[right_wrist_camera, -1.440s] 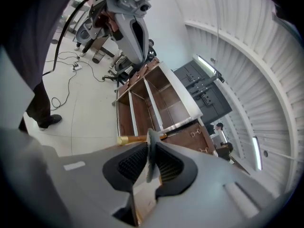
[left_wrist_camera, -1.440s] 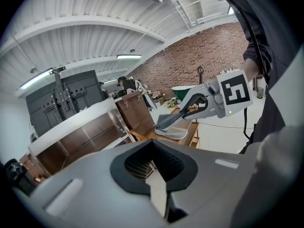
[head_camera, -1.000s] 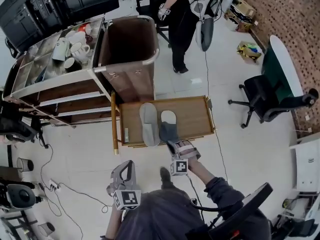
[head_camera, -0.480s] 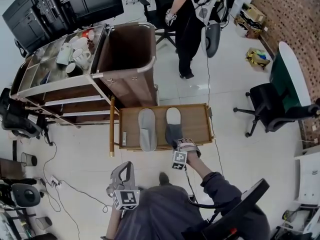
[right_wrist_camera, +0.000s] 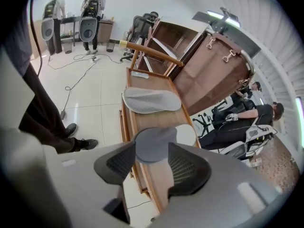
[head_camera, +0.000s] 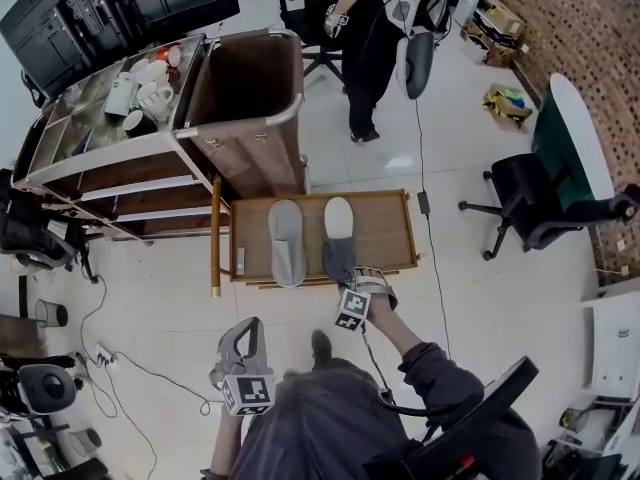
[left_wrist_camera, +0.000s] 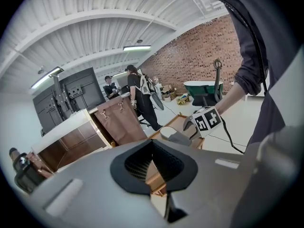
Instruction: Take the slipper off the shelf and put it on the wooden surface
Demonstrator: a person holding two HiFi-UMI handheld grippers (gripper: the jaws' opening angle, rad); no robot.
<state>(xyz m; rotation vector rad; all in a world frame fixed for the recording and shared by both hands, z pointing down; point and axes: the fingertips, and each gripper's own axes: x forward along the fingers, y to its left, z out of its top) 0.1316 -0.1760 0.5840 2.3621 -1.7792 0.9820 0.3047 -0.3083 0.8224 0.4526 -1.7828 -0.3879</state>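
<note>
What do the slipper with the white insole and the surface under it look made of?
Slipper: matte grey upper, no sheen; likely felt or cloth.
Surface: brown wood, grain lines visible, smooth low-gloss finish; solid or veneer unclear.

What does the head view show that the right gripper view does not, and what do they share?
Only the head view: the left tool, away from the slippers, and white mugs on the cart. Only the right gripper view: the right tool, its jaws opening, with the near slipper showing its grey end between them. Both: the near slipper and the far slipper on the wooden surface, beside the brown bag.
</note>
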